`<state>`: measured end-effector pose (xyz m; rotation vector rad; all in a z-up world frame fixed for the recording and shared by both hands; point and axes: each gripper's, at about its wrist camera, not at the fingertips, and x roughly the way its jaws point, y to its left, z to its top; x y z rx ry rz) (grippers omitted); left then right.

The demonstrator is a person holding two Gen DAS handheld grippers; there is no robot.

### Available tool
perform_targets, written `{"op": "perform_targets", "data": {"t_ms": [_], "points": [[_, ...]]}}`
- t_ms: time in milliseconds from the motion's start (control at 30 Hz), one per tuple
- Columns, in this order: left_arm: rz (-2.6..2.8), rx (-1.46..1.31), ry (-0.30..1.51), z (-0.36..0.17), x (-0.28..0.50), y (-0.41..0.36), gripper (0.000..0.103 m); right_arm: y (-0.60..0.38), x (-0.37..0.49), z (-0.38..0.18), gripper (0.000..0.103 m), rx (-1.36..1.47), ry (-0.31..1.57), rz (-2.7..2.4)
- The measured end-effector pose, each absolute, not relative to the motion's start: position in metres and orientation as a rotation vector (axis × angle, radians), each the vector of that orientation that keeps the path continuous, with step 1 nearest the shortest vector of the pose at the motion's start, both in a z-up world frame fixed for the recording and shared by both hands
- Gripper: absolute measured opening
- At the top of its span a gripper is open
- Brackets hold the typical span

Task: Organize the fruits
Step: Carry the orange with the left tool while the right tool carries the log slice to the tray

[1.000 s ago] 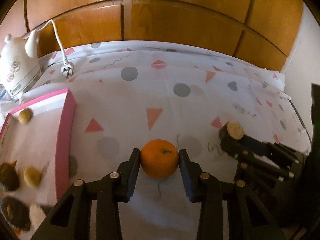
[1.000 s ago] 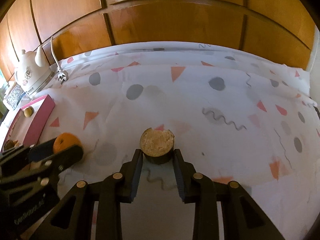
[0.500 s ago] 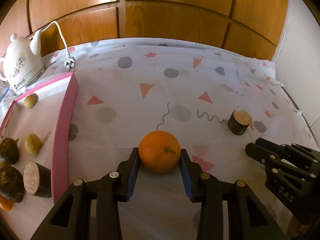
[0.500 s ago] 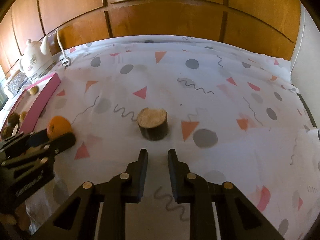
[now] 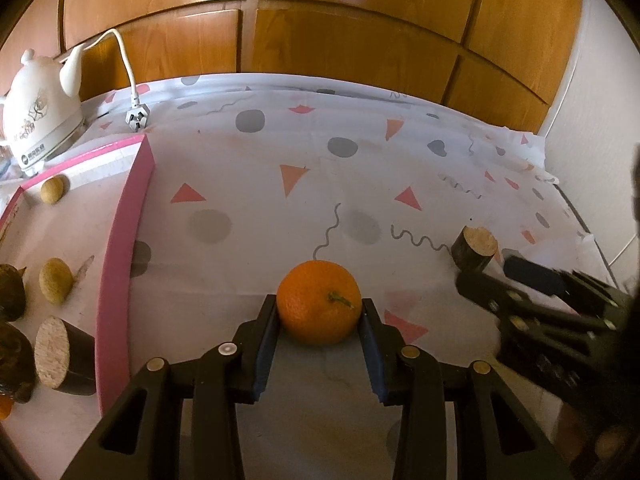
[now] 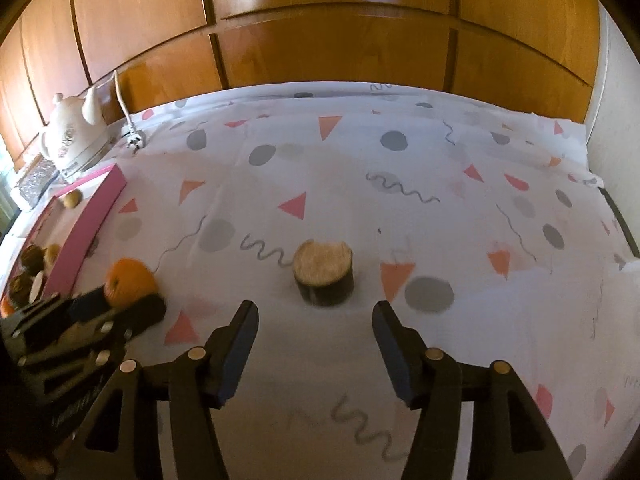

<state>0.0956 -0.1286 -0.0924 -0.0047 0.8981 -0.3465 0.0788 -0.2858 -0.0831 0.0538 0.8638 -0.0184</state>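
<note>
We see one orange [image 5: 319, 303] pinched by our left gripper [image 5: 319, 314], at 3 o'clock of the pink tray [image 5: 120, 248]. Our right gripper [image 6: 315, 322], fingers spread, faces one dark cut stub [image 6: 323, 277] at 12 o'clock.

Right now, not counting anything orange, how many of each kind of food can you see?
Tan balls: 2
Cut stumps with a pale face: 2
Dark lumps: 2
Total: 6

Left claw [image 5: 319, 316] clamped tight (pads pressing inward); right claw [image 6: 315, 322] spread wide
</note>
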Motion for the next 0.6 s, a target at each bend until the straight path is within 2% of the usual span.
{"op": "perform_targets", "data": {"t_ms": [100, 133, 167, 600], "points": [[-0.354, -0.023, 0.900, -0.092, 0.096, -0.127, 0.040, -0.283, 0.093, -0.086, 0.059, 0.047, 0.867, -0.041], [-0.355, -0.025, 0.900, -0.092, 0.096, -0.126, 0.040, -0.282, 0.098, -0.088, 0.053, 0.049, 0.881, -0.036], [-0.355, -0.026, 0.900, -0.092, 0.097, -0.126, 0.040, -0.281, 0.100, -0.089, 0.033, 0.044, 0.890, -0.043], [-0.352, -0.002, 0.922, -0.081, 0.091, -0.125, 0.038, -0.286, 0.095, -0.092, 0.034, 0.064, 0.856, -0.035]]}}
